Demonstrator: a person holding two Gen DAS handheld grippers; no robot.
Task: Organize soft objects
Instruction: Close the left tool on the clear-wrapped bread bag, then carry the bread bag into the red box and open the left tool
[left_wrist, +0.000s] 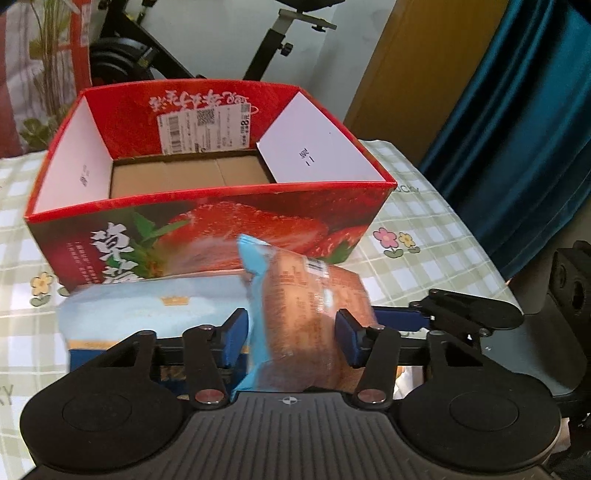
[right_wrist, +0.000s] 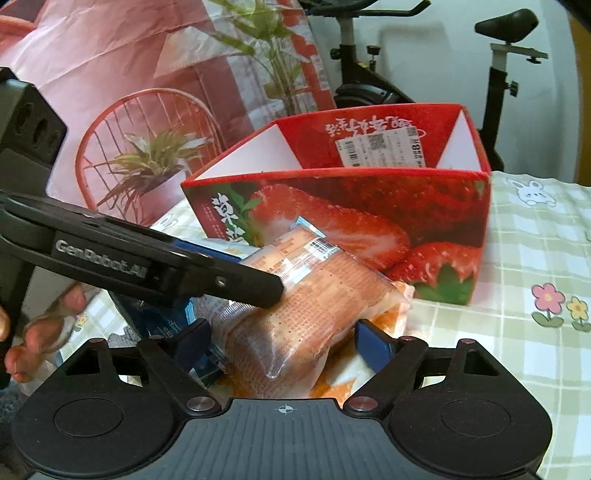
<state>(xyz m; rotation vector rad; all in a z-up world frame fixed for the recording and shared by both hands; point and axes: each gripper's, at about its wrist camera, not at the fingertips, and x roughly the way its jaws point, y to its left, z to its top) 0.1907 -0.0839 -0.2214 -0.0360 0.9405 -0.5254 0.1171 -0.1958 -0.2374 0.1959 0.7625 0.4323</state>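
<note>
A red strawberry-print cardboard box (left_wrist: 207, 218) stands open on the table, empty inside; it also shows in the right wrist view (right_wrist: 369, 206). My left gripper (left_wrist: 291, 332) is shut on a wrapped bread packet (left_wrist: 306, 295) with a blue edge, held just in front of the box. The same packet (right_wrist: 310, 291) lies between the fingers of my right gripper (right_wrist: 284, 343), which is open around it without touching. The left gripper's finger (right_wrist: 236, 284) crosses the right wrist view from the left. A light blue packet (left_wrist: 147, 306) lies below, against the box.
The table has a green checked cloth (left_wrist: 424, 251) with flower prints. An orange packet (right_wrist: 391, 325) lies under the bread. An exercise bike (right_wrist: 498, 74) and a pink poster (right_wrist: 129, 110) stand behind. A teal curtain (left_wrist: 535, 129) hangs at the right.
</note>
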